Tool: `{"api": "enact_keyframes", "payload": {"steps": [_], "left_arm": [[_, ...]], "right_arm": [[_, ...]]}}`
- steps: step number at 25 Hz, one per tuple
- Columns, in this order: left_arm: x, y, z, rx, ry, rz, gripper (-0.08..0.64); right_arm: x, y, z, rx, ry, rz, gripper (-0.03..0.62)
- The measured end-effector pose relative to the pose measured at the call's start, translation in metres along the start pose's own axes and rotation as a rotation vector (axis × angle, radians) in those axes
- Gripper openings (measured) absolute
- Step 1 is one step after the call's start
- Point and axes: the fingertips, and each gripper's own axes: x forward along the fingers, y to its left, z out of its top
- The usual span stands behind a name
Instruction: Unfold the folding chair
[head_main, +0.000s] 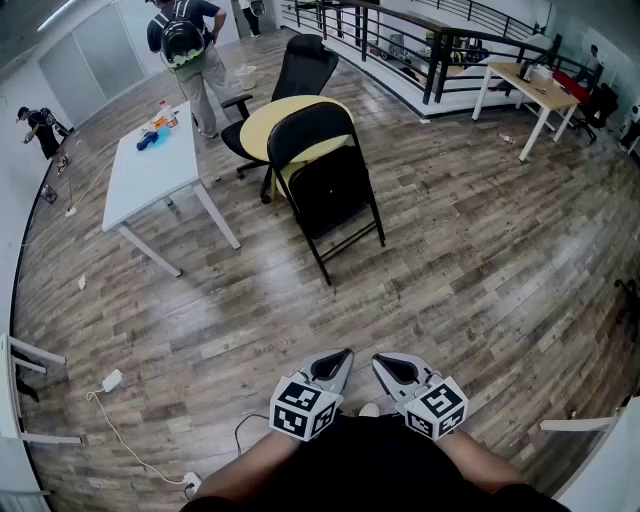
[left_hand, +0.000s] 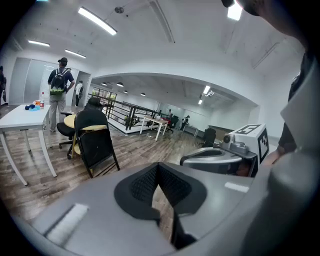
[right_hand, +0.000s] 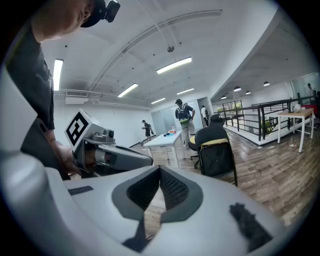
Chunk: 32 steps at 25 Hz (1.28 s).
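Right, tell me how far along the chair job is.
Done: nothing; the chair stands by the round table, seat folded up against its back. In hand: nothing; the left gripper and right gripper are shut, empty, close to the person, well short of the chair. Left: approach it, grip it, swing the seat down.

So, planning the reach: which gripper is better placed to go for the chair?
Left, marginally: the chair stands ahead, more in line with the left gripper than the right gripper. Both are shut, empty and far off.
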Motion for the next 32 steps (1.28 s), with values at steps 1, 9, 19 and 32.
{"api": "enact_keyframes", "payload": {"steps": [1,9,19,32], "left_arm": [[0.000,0.007,0.003,-0.001,-0.001,0.002,0.006],[-0.004,0.058,0.018,-0.020,-0.002,0.014,0.008],[-0.014,0.129,0.037,-0.044,-0.008,0.032,0.008],[-0.035,0.219,0.055,-0.067,-0.037,0.058,0.008]], "right_arm": [[0.006,-0.001,0.003,-0.004,0.001,0.002,0.006],[0.056,-0.006,0.022,-0.001,0.008,0.004,0.006],[0.120,-0.009,0.039,-0.009,0.037,0.011,0.006],[0.206,-0.001,0.062,-0.038,0.096,0.024,0.006]]}}
